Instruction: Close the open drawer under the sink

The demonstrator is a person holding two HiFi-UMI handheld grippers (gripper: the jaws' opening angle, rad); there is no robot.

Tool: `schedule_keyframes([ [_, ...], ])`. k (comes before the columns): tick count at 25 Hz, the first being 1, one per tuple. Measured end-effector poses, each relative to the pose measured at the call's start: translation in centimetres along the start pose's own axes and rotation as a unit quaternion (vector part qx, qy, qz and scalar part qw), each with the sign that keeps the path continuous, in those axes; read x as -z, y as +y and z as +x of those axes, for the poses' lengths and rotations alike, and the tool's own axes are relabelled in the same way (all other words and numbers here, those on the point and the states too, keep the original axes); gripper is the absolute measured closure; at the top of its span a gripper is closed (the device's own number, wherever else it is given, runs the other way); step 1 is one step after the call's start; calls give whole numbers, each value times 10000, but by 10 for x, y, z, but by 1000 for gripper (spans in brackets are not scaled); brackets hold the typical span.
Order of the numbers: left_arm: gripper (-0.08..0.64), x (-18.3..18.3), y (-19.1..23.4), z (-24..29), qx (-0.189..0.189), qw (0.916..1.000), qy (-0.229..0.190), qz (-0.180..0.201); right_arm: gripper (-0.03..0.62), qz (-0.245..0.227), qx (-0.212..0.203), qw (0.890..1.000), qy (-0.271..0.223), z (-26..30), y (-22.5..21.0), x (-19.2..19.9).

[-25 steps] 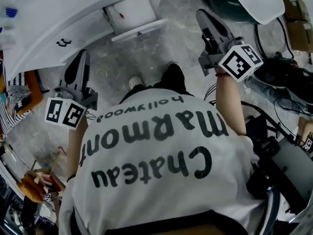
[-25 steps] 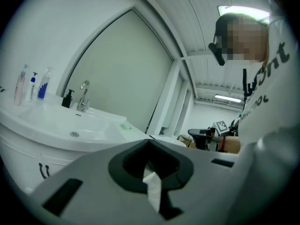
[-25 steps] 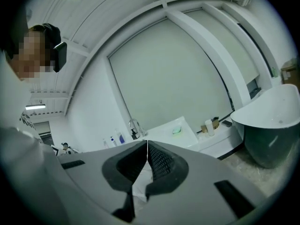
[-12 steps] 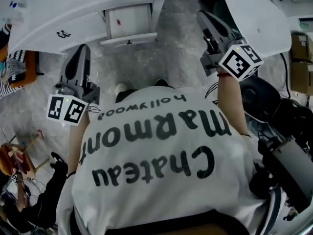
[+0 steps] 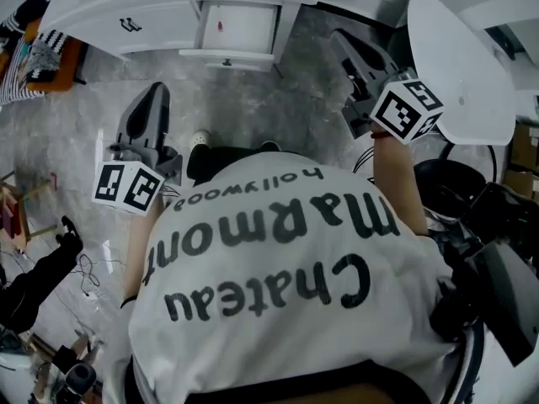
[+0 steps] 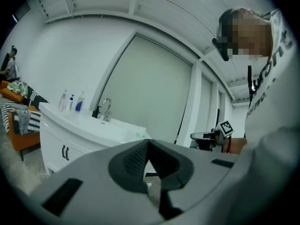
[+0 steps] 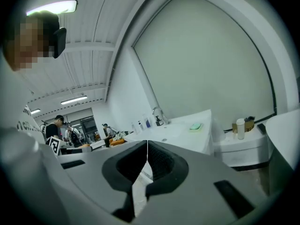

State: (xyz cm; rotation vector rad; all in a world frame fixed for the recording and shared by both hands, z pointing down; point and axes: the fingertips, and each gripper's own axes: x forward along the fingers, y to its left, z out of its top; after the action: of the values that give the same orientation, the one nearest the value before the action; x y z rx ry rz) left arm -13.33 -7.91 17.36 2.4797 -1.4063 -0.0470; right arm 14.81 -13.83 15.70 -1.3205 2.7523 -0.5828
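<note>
A person in a white printed T-shirt (image 5: 269,259) stood on a grey marbled floor (image 5: 286,99), facing a white sink cabinet (image 5: 143,19). The open drawer (image 5: 240,25) jutted from the cabinet front below the basin, at the top of the head view and well apart from both tools. The left hand-held gripper (image 5: 157,93) and the right hand-held gripper (image 5: 339,39) were held out roughly level, each with its jaws pressed together and nothing between them.

The drawer looked like a stiff, light white box, nearly empty, likely to slide in on runners. Its glossy front panel (image 5: 221,54) carried a small dark knob (image 5: 226,61). No grip seemed needed. A square push on the panel near its middle, beside the knob, would probably keep it from skewing, though the smooth finish could let a tip slip.

A faucet (image 6: 107,109) and bottles (image 6: 71,101) stood on the basin top. A round white tabletop (image 5: 459,66) was at the right and an orange seat (image 5: 59,61) at the left.
</note>
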Motion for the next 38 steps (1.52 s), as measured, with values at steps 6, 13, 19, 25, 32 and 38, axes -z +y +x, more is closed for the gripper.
schedule_keyframes([
  [6,552,38,-17,-24,-325,9992,240,39,580,439,-333,9983,193,4,-1,39],
  [13,552,62,-23,-14,-92,9988,475,50,580,568,-391,9963,514,4,4,69],
  [19,552,98,-19,10,96,9959,894,-31,580,931,-340,9920,778,-3,-3,111],
  [25,552,141,3,25,83,9922,1242,-31,580,1324,-235,9877,800,2,-11,156],
  [32,552,203,47,56,-210,9913,1288,-175,580,1398,-156,9858,912,15,-21,209],
  [38,552,236,71,90,-214,9936,1106,-124,580,1011,262,9893,1020,19,-56,250],
])
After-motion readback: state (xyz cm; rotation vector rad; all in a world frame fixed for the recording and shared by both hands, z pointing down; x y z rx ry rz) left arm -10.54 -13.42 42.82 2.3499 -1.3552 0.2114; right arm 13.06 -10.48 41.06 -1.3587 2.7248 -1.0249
